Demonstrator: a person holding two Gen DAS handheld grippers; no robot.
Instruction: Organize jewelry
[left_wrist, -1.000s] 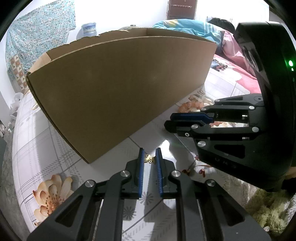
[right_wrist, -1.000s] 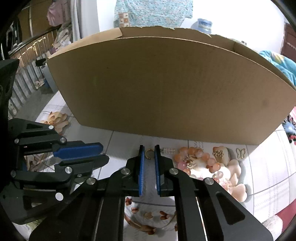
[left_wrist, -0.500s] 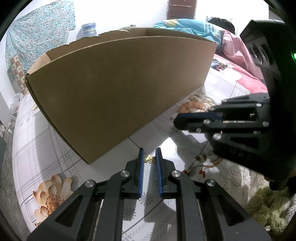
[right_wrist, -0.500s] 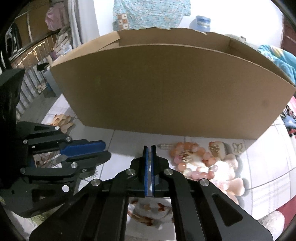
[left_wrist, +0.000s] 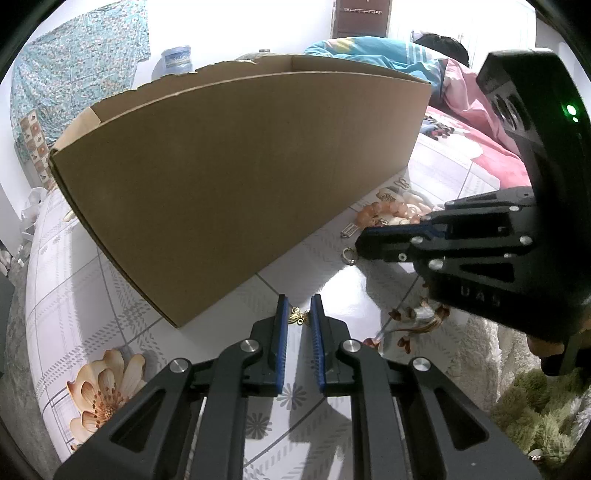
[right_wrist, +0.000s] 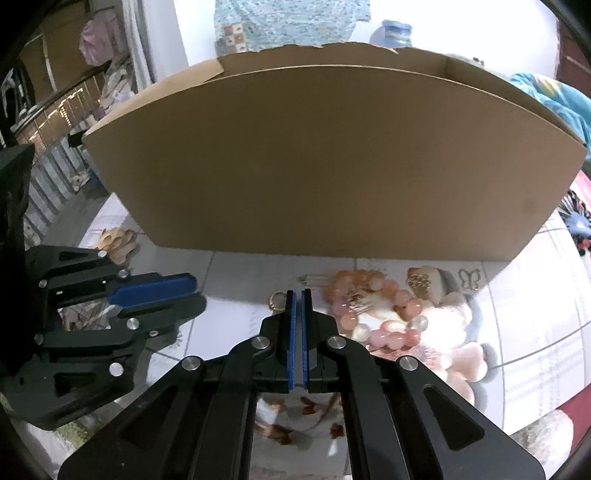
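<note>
Cardboard box on floral cloth, perhaps bed; left gripper pinching gold charm, right gripper closed empty

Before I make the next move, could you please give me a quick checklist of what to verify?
1. Ring held by right gripper: not ok. The gripper is shut, and the ring sits beside its fingers, not between them.
2. Gold charm between the left gripper fingers: ok.
3. Firm grip on the charm: cannot tell.
4. Cardboard box open on top: ok.
5. Bead bracelet clear of the right gripper: ok, it is off to the side.
</note>
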